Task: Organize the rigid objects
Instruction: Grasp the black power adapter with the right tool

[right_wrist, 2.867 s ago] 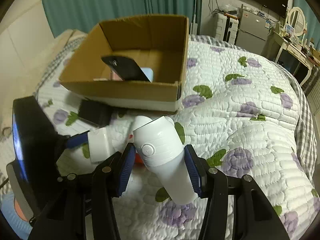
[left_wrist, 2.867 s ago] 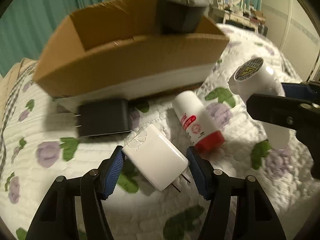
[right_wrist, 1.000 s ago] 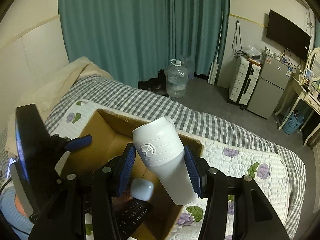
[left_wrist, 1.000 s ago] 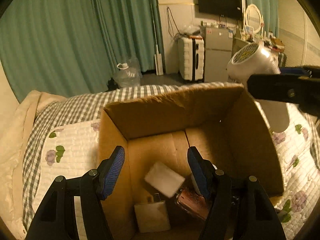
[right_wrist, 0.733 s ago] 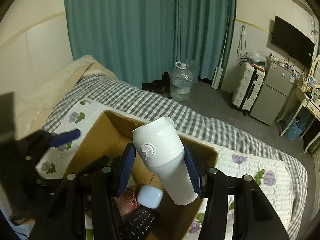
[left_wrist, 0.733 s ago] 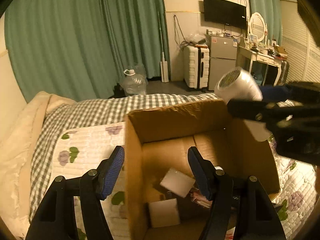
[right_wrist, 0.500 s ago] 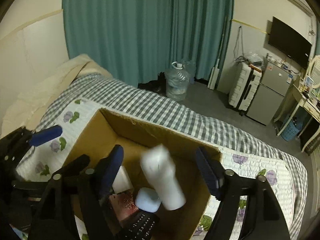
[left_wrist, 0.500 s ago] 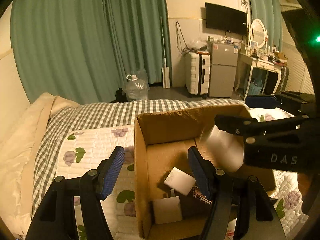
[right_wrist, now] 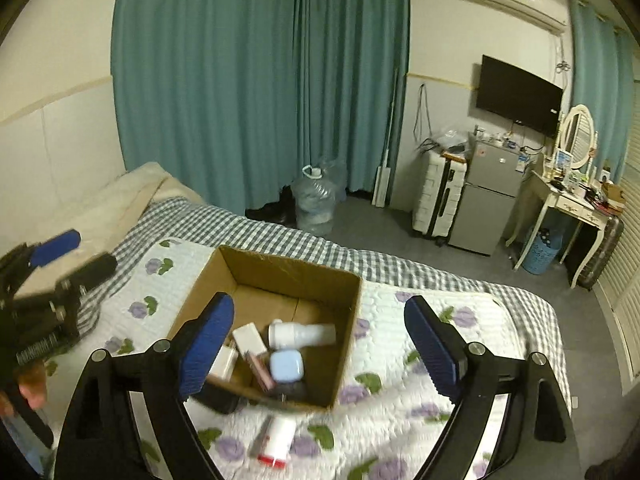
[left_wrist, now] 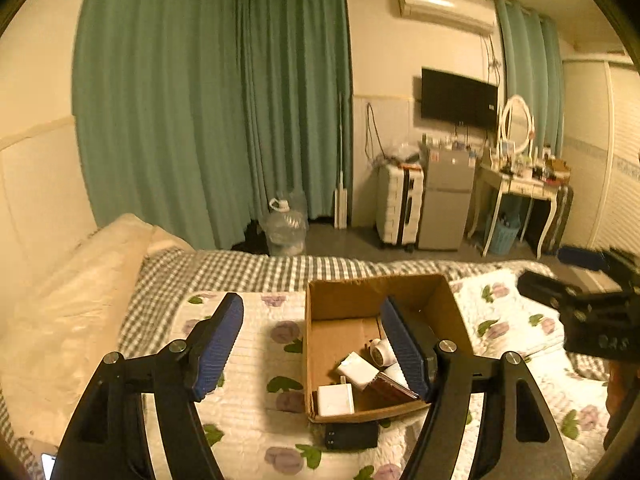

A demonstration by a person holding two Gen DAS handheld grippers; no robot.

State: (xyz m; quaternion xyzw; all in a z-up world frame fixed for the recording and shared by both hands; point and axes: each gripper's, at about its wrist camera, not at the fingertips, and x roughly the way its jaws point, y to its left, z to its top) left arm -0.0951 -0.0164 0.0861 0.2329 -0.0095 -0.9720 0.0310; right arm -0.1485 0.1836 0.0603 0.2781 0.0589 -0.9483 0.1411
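Note:
An open cardboard box point(right_wrist: 344, 320) point(left_wrist: 316, 360) sits on the flowered quilt. Inside lie a white hair dryer point(right_wrist: 302, 334) point(left_wrist: 380, 352), white chargers point(right_wrist: 250, 338) point(left_wrist: 335, 399), a light blue case point(right_wrist: 286, 366) and a dark remote. A black adapter point(left_wrist: 350, 435) point(right_wrist: 218, 398) and a white bottle with a red cap point(right_wrist: 278, 436) lie on the quilt in front of the box. My left gripper point(left_wrist: 310, 350) is open and empty, high above the box. My right gripper point(right_wrist: 320, 350) is open and empty, also high above it.
The quilt point(right_wrist: 400, 432) spreads around the box. Pillows point(left_wrist: 72, 300) lie at the left. Beyond the bed stand a water jug point(right_wrist: 316, 200), a suitcase, a small fridge point(right_wrist: 486, 208) and a dressing table point(right_wrist: 568, 204).
My left gripper dropped the white charger into the box and my right gripper dropped the hair dryer into it. Both grippers then pulled up and back, open.

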